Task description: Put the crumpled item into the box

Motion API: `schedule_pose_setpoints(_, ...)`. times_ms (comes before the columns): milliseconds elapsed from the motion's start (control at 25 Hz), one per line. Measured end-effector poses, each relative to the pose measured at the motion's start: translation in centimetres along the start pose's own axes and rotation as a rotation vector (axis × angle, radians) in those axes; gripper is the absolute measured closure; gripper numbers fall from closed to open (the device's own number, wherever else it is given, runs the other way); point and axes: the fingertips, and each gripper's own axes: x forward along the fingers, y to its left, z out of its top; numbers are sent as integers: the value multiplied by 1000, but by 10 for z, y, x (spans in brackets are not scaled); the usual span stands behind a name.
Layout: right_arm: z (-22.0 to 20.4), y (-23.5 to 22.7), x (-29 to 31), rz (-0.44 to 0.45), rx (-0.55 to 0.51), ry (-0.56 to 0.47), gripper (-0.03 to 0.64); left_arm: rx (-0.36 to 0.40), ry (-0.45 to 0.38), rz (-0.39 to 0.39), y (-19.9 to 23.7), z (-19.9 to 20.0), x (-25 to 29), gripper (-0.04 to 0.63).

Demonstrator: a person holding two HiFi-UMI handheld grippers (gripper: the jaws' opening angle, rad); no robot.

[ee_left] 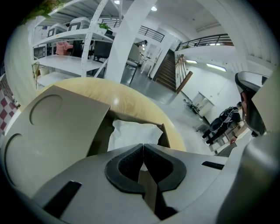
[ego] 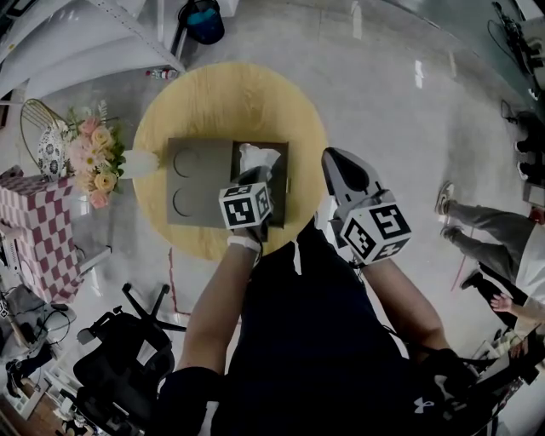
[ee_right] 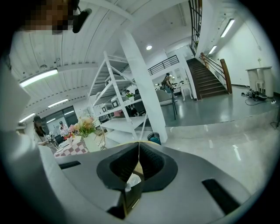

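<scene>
A grey-brown box (ego: 200, 183) lies on a round wooden table (ego: 230, 94); its flap, marked with two circles, covers the left part. The right part is uncovered, and the white crumpled item (ego: 258, 157) sits inside it, sticking up a little. My left gripper (ego: 255, 176) hangs shut and empty over the box's near edge, just short of the item. In the left gripper view the crumpled item (ee_left: 131, 133) lies in the box (ee_left: 57, 118) just beyond my left gripper (ee_left: 143, 146). My right gripper (ego: 330, 156) is shut and empty by the table's right edge, beside the box; its tips (ee_right: 139, 144) meet.
A vase of flowers (ego: 94, 157) stands at the table's left edge, with a checkered stand (ego: 38, 221) beside it. An office chair (ego: 128, 349) is at the lower left, a blue bin (ego: 202, 19) beyond the table, and a person's legs (ego: 485, 226) at the right.
</scene>
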Motion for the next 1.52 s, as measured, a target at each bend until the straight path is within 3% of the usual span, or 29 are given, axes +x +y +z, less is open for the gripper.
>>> schedule_pose_setpoints(400, -4, 1, 3, 6, 12, 16, 603, 4, 21, -6, -2, -4, 8, 569)
schedule_pose_setpoints(680, 0, 4, 1, 17, 11, 7, 603, 3, 21, -17, -8, -3, 3, 429)
schedule_pose_setpoints(920, 3, 9, -4, 33, 2, -1, 603, 9, -12, -4, -10, 2, -8, 396)
schedule_pose_setpoints(1240, 10, 23, -13, 64, -20, -27, 603, 25, -117, 5, -16, 19, -45, 396)
schedule_pose_setpoints(1520, 23, 36, -25, 95, -45, -70, 603, -4, -275, -4, -23, 54, -101, 396)
